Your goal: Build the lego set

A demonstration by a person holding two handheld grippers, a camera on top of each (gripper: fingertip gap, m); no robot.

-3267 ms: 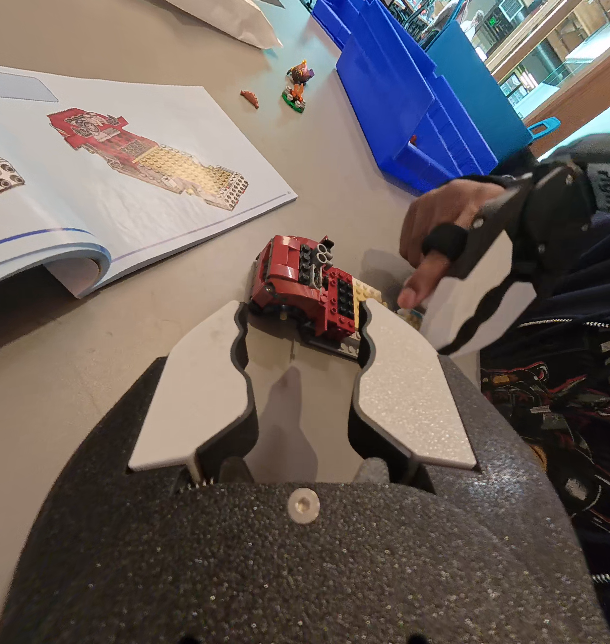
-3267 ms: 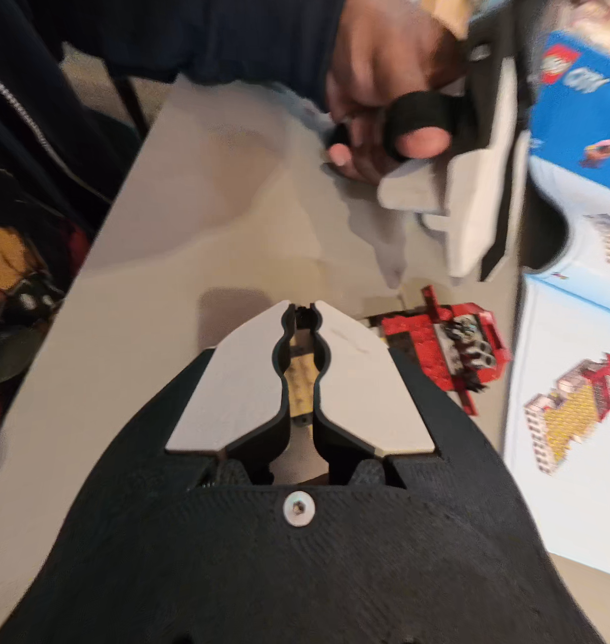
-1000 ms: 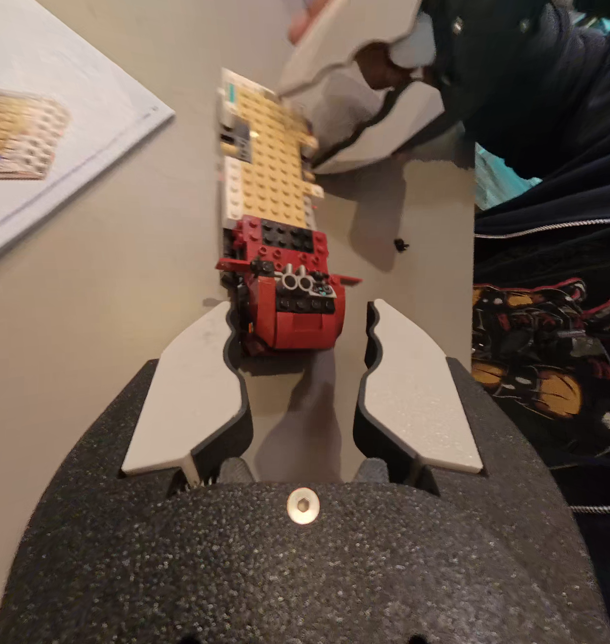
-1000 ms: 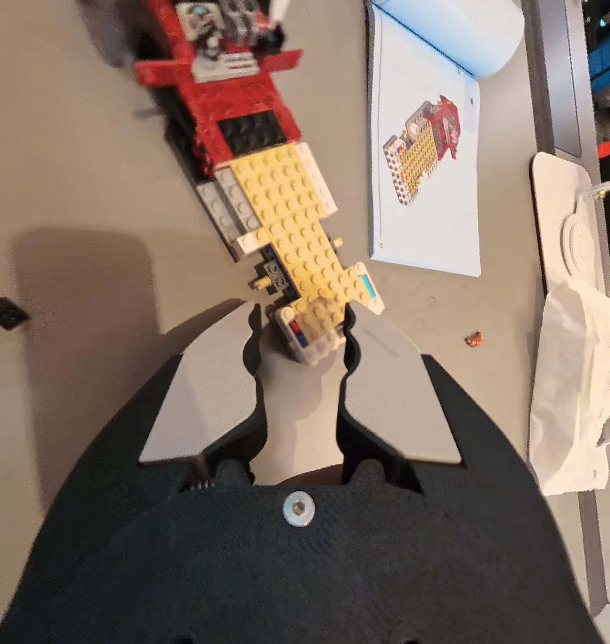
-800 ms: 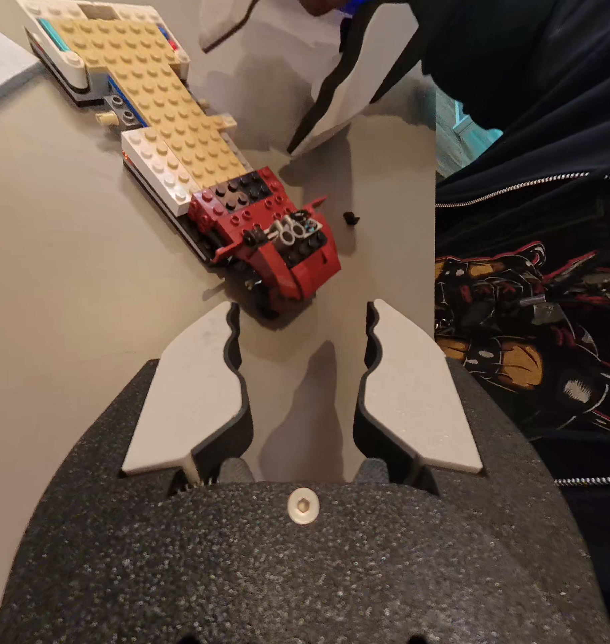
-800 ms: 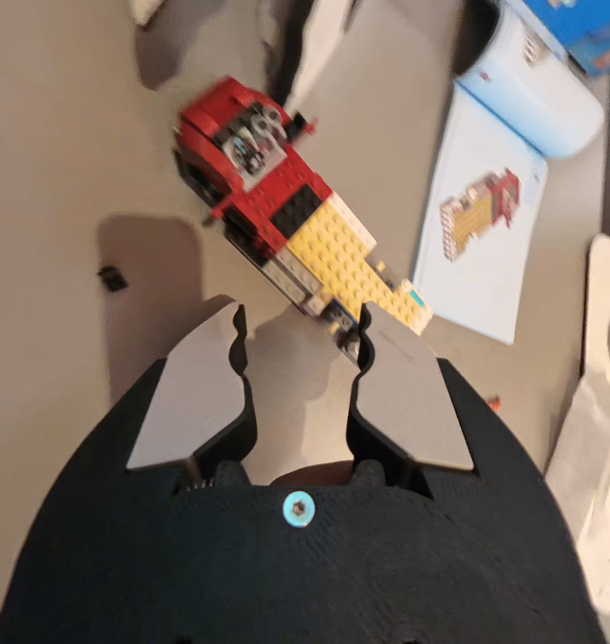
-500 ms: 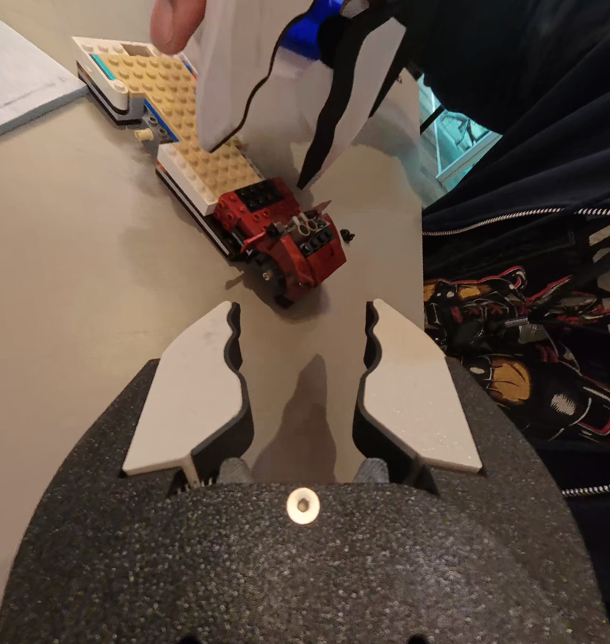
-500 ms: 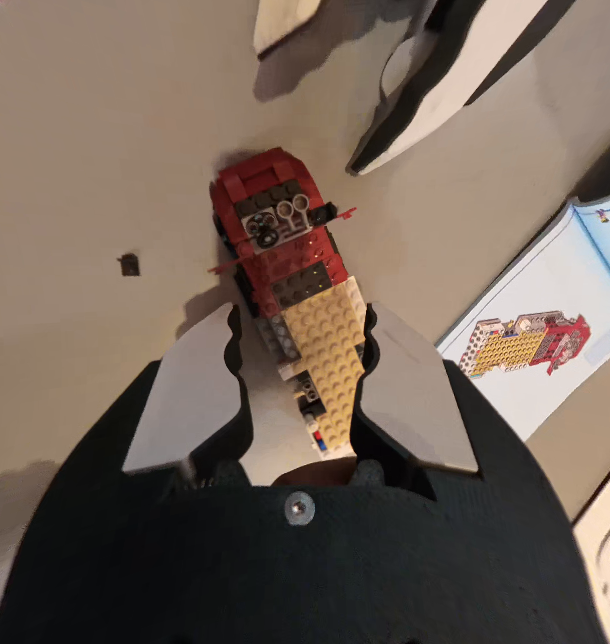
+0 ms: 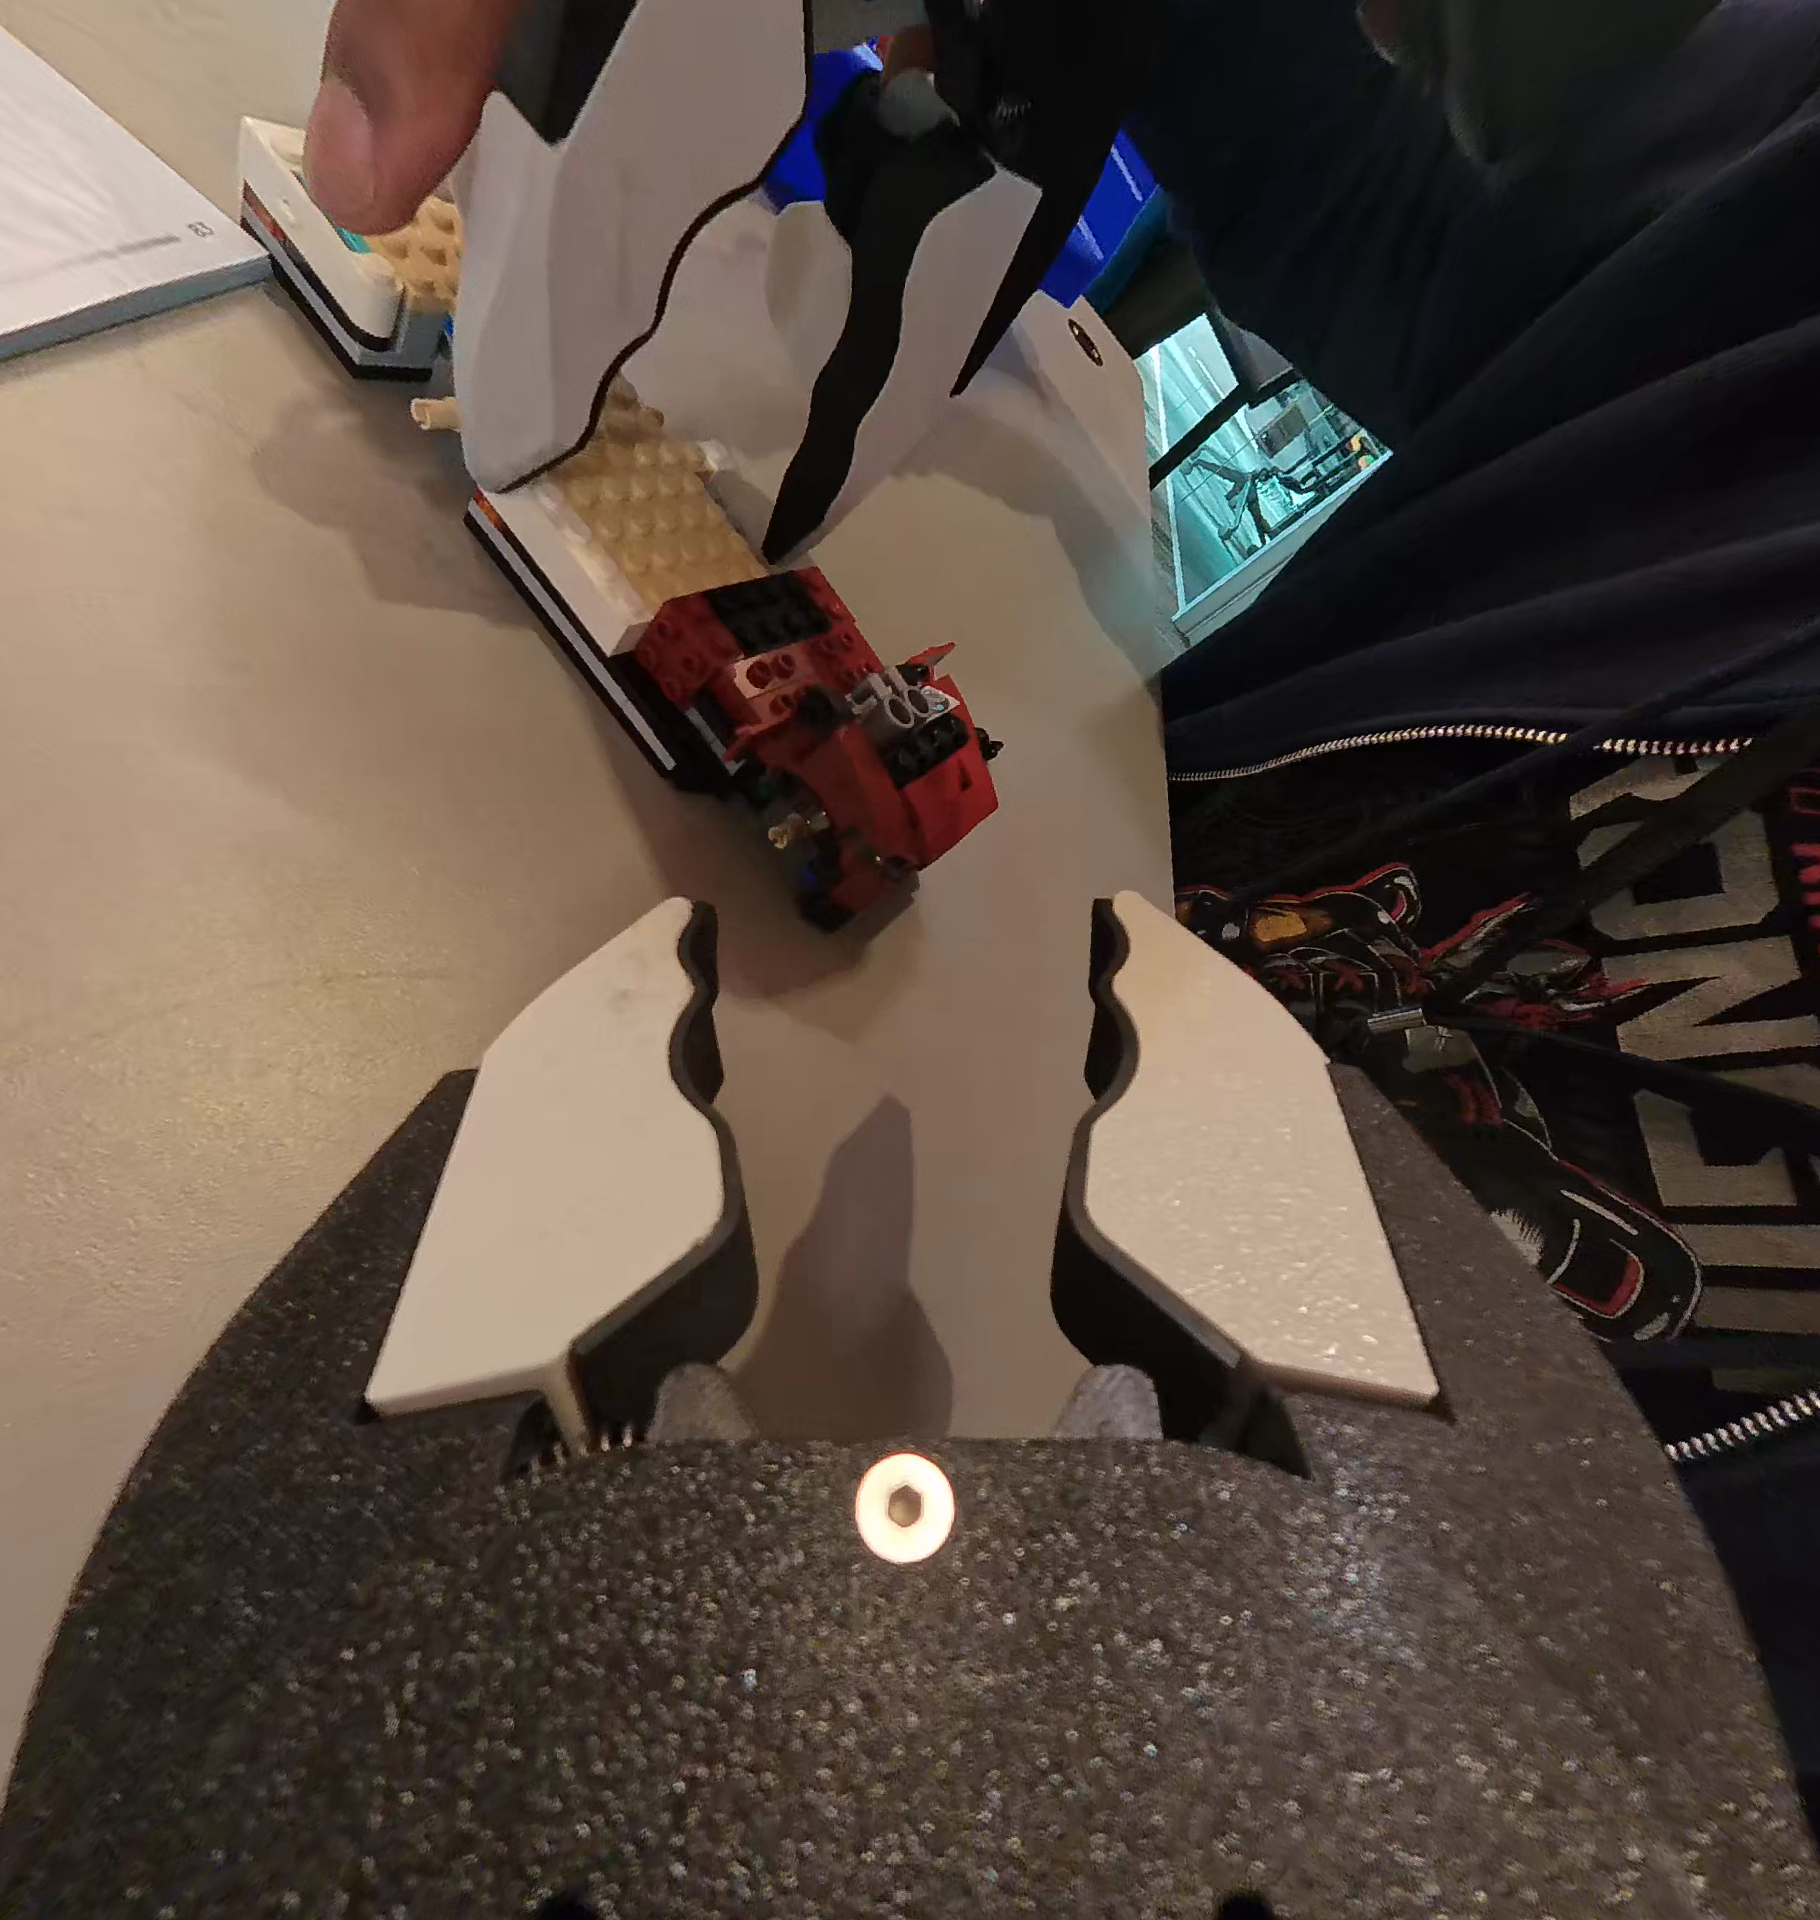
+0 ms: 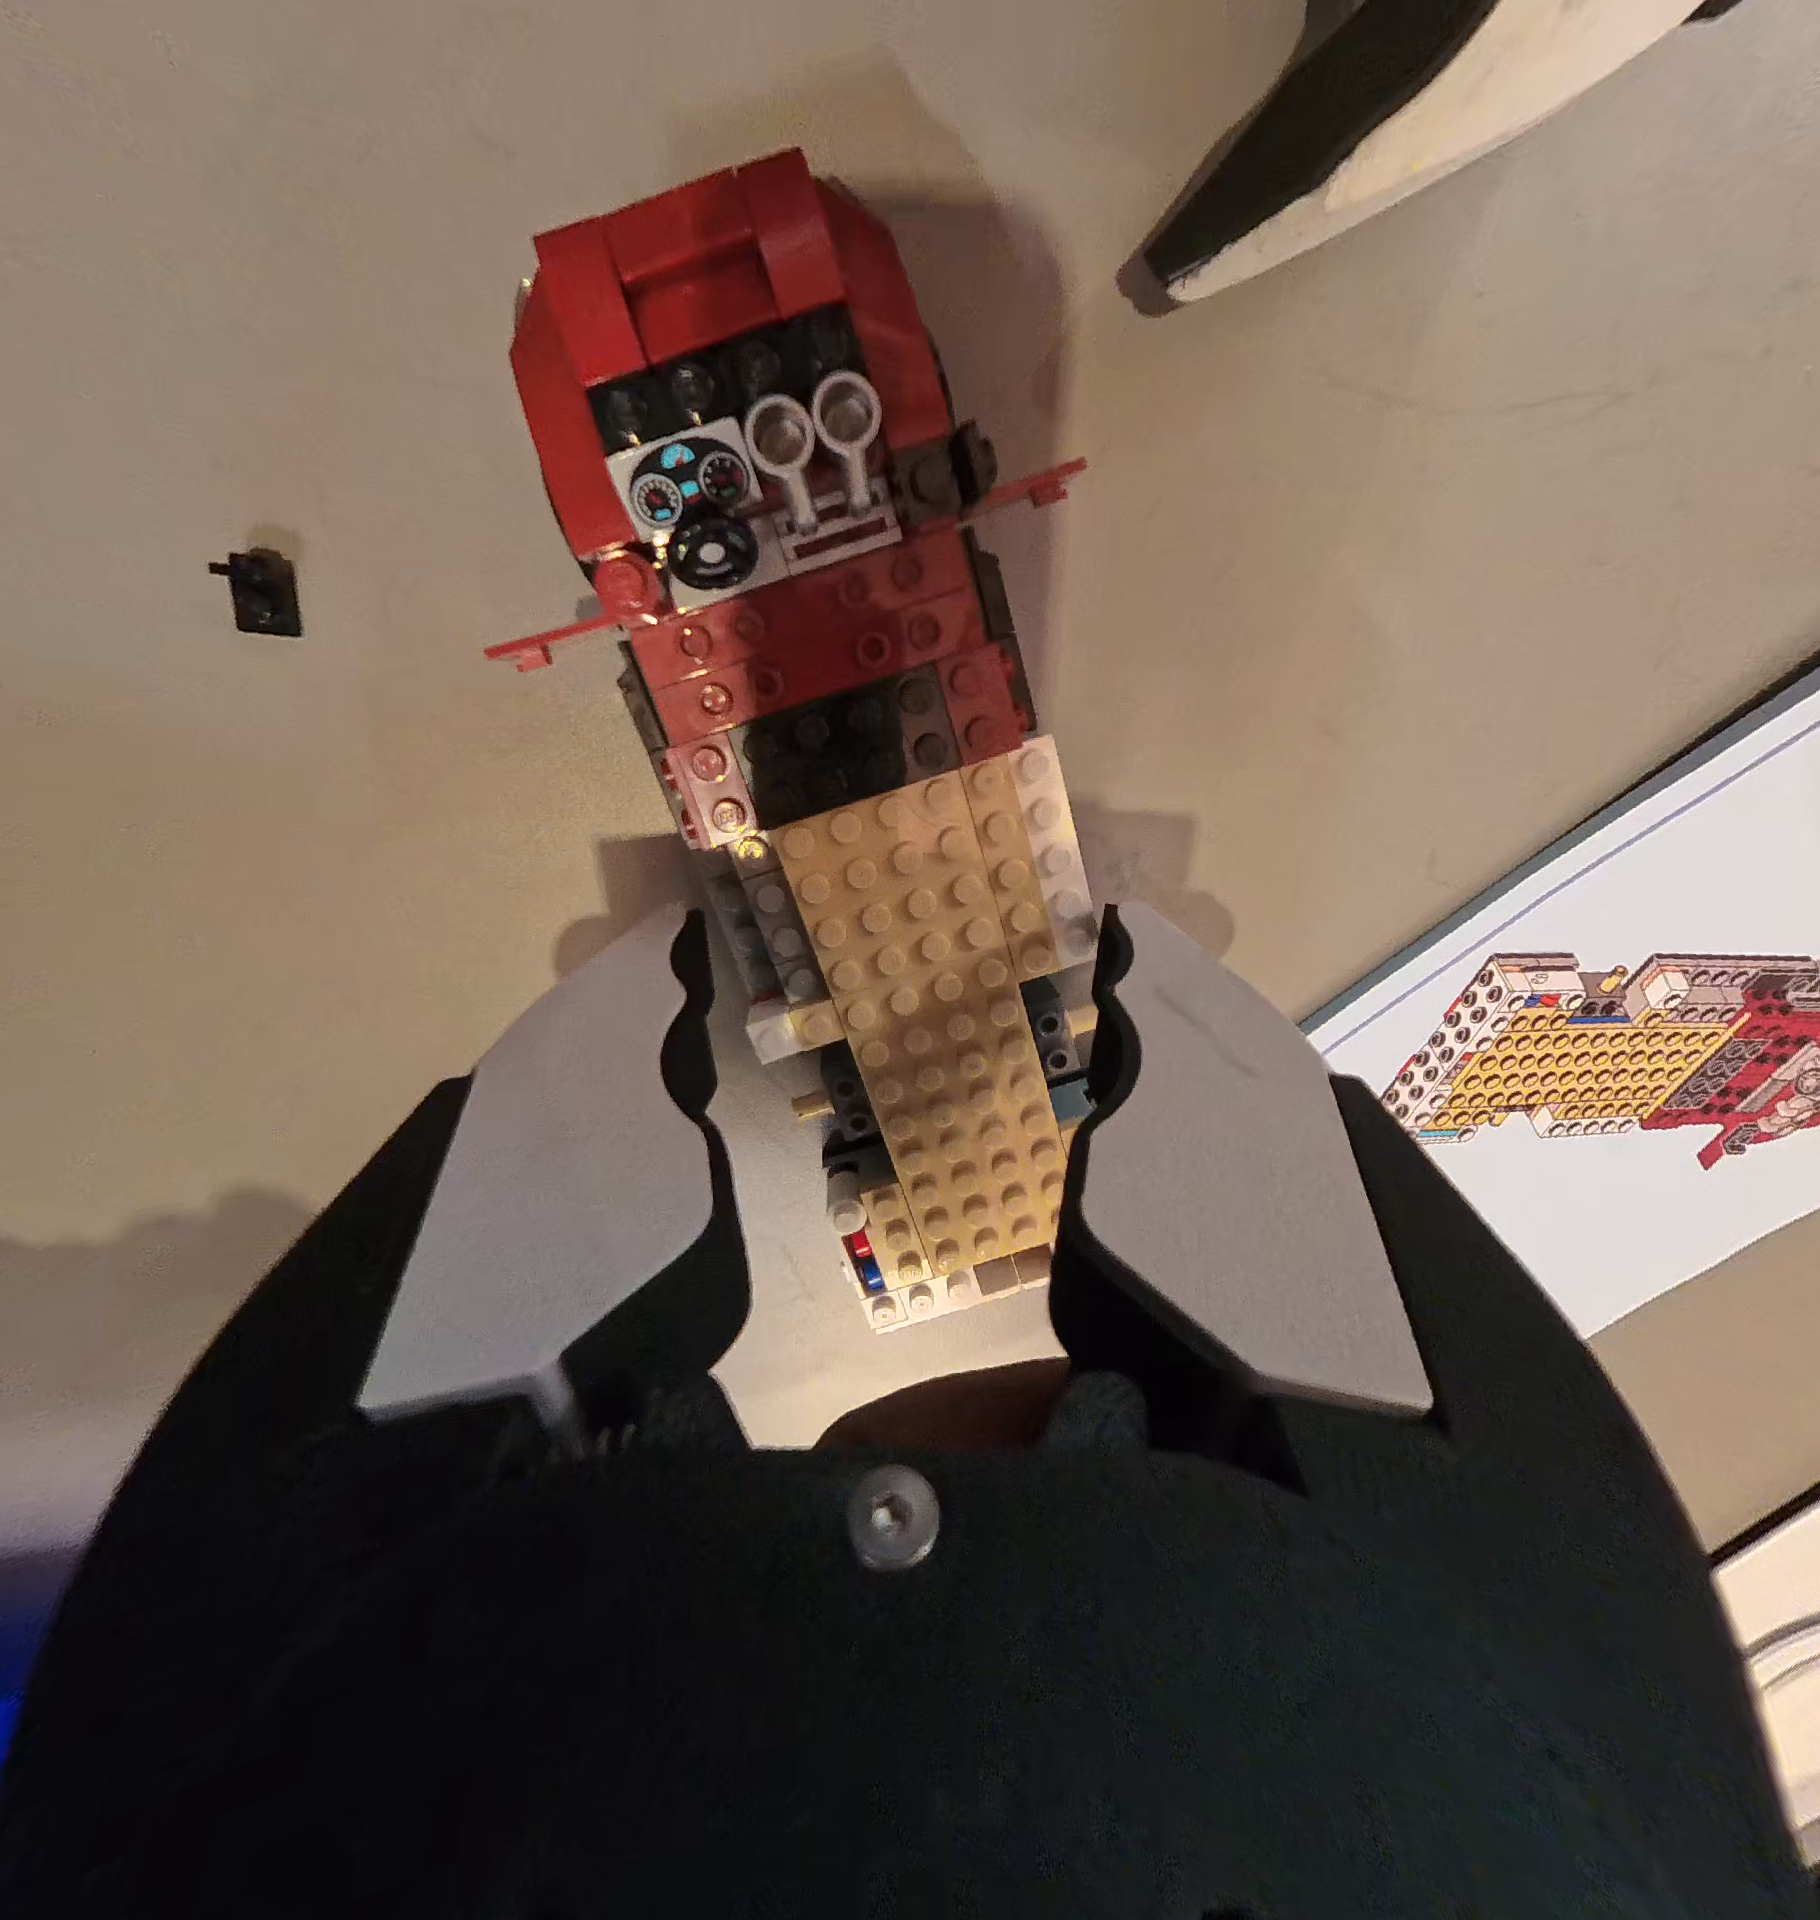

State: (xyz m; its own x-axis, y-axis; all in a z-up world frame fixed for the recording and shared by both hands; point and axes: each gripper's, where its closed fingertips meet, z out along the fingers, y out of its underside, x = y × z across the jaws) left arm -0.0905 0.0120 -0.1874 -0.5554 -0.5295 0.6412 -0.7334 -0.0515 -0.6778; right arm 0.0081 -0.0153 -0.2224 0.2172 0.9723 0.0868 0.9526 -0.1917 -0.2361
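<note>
A brick model with a red nose and a tan studded deck point(image 10: 916, 935) lies flat on the beige table point(image 10: 262, 935). My right gripper point(image 10: 901, 925) is open and hangs over the deck, one finger on each side. There is a clear gap between its left pad and the model. In the left wrist view the right gripper point(image 9: 646, 499) comes down over the deck from above. My left gripper point(image 9: 901, 914) is open and empty, a short way in front of the model's red nose point(image 9: 864, 769).
A small black brick piece point(image 10: 262, 592) lies loose left of the model. An open instruction booklet point(image 10: 1612, 1039) lies on the right; it also shows in the left wrist view point(image 9: 54, 208). A person's dark jacket point(image 9: 1508, 520) is at the table edge. A white object point(image 10: 1799, 1662) sits lower right.
My right gripper let go of the model's tail end, opened wider and moved forward over the tan deck. My left gripper stayed open and drew back from the red nose.
</note>
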